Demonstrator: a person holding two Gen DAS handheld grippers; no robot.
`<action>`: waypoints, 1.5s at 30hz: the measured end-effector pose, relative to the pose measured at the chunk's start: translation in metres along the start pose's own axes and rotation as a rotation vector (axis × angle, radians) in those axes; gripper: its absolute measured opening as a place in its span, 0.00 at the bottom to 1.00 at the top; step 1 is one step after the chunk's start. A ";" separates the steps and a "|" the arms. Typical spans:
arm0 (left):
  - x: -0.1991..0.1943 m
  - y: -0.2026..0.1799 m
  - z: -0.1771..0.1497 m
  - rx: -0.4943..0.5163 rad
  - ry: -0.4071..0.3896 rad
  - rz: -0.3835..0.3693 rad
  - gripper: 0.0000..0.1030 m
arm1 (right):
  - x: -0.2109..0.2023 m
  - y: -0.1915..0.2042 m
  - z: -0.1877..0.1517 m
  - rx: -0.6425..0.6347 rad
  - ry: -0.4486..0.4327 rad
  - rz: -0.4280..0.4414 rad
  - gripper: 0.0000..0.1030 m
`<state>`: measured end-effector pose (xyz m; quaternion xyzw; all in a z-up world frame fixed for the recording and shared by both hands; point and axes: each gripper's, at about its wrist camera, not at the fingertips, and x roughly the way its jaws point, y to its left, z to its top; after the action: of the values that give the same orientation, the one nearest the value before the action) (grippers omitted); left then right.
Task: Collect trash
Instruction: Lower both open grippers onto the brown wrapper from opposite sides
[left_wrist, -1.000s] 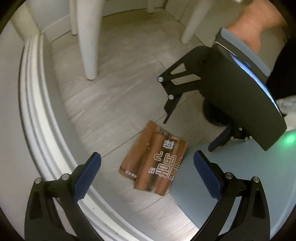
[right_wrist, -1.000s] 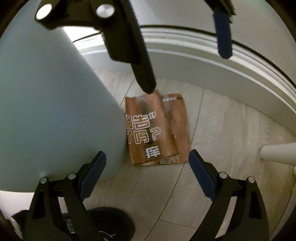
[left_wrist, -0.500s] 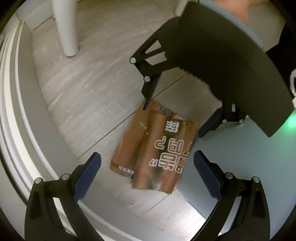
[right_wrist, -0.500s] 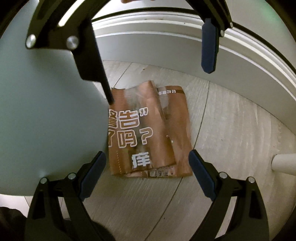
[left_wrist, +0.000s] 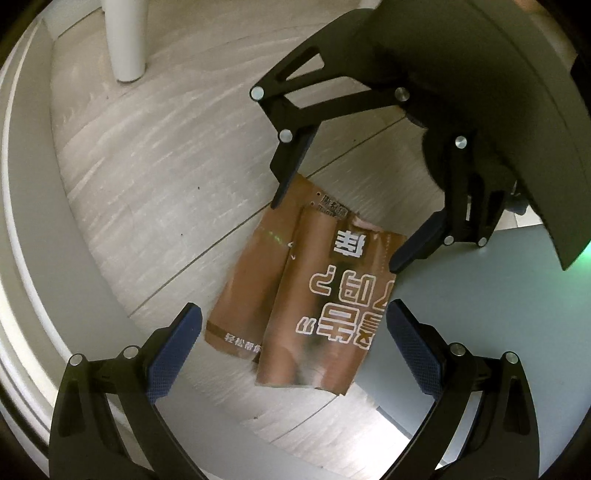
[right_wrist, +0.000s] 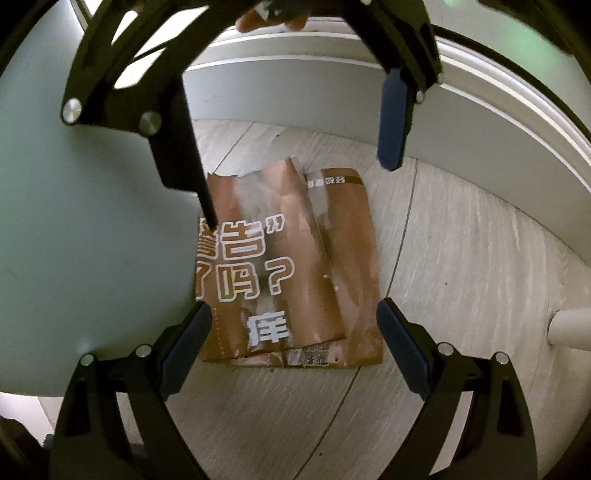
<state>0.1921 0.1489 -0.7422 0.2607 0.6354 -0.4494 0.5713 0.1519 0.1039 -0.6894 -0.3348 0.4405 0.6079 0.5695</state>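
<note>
A crumpled brown paper flyer (left_wrist: 306, 295) with white Chinese print lies flat on the pale wood-look floor; it also shows in the right wrist view (right_wrist: 291, 266). My left gripper (left_wrist: 291, 343) is open, low over its near edge. My right gripper (right_wrist: 293, 339) is open, over the opposite edge, facing the left one. In the left wrist view the right gripper (left_wrist: 336, 229) hangs above the flyer's far end. In the right wrist view the left gripper (right_wrist: 295, 173) hangs above the flyer's far end. One side of the flyer lies against a pale blue-grey object.
A large pale blue-grey rounded object (right_wrist: 81, 236) stands beside the flyer, also in the left wrist view (left_wrist: 491, 314). A white baseboard and wall (right_wrist: 461, 122) run along the other side. A white furniture leg (left_wrist: 123, 40) stands on the floor farther off.
Both grippers have come down and closer to the flyer from opposite ends, so it looks larger in both views. Both stay open. The flyer has not moved.
</note>
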 end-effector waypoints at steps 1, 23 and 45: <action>0.001 0.000 0.000 0.002 -0.005 0.001 0.94 | 0.000 -0.001 -0.001 0.007 -0.004 -0.003 0.85; 0.030 0.008 0.006 -0.001 0.005 -0.024 0.94 | 0.008 0.013 -0.017 -0.099 -0.006 0.003 0.85; 0.059 0.016 0.004 -0.002 0.003 -0.023 0.94 | 0.010 0.017 -0.017 -0.056 -0.013 -0.045 0.85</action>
<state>0.1953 0.1426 -0.8033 0.2535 0.6396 -0.4548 0.5655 0.1320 0.0926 -0.7025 -0.3562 0.4120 0.6094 0.5762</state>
